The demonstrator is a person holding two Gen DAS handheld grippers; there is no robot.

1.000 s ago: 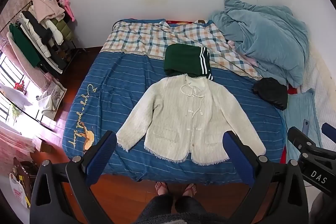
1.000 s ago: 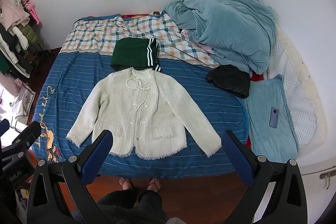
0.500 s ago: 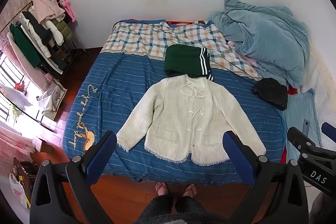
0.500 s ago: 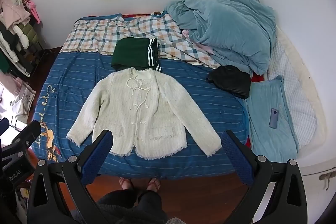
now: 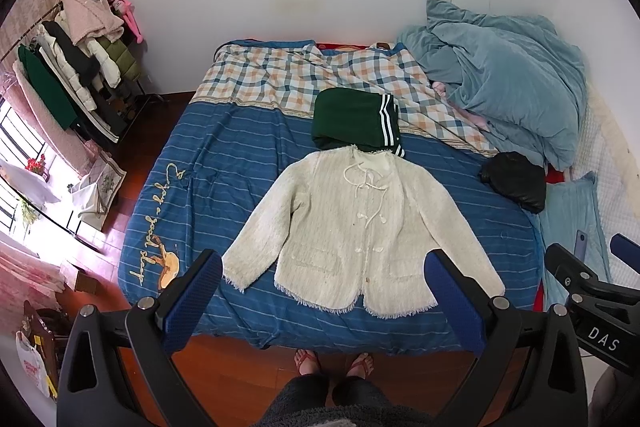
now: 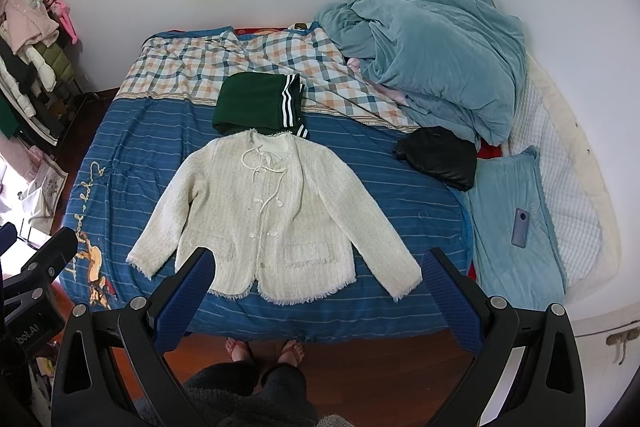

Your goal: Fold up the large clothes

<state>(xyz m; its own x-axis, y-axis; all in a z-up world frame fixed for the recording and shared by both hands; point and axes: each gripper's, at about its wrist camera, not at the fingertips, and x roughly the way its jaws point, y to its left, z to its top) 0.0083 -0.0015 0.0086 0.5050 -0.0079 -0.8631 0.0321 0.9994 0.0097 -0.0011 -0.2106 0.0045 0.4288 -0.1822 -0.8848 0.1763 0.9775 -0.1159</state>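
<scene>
A cream knitted cardigan (image 5: 352,227) (image 6: 268,219) lies flat and face up on the blue striped bedspread (image 5: 224,163) (image 6: 152,143), sleeves spread, hem toward the near edge. Its collar overlaps a folded dark green garment with white stripes (image 5: 352,119) (image 6: 256,103). My left gripper (image 5: 322,291) hangs open high above the bed's near edge, nothing between its blue pads. My right gripper (image 6: 316,287) is likewise open and empty, held at the same height. Neither touches the cardigan.
A heap of teal bedding (image 5: 508,75) (image 6: 432,55) fills the far right of the bed, with a black bag (image 5: 516,181) (image 6: 438,157) beside it. A phone (image 6: 520,223) lies on a teal pillow. A loaded clothes rack (image 5: 72,67) stands at left. A person's feet (image 5: 334,363) stand at the bed's edge.
</scene>
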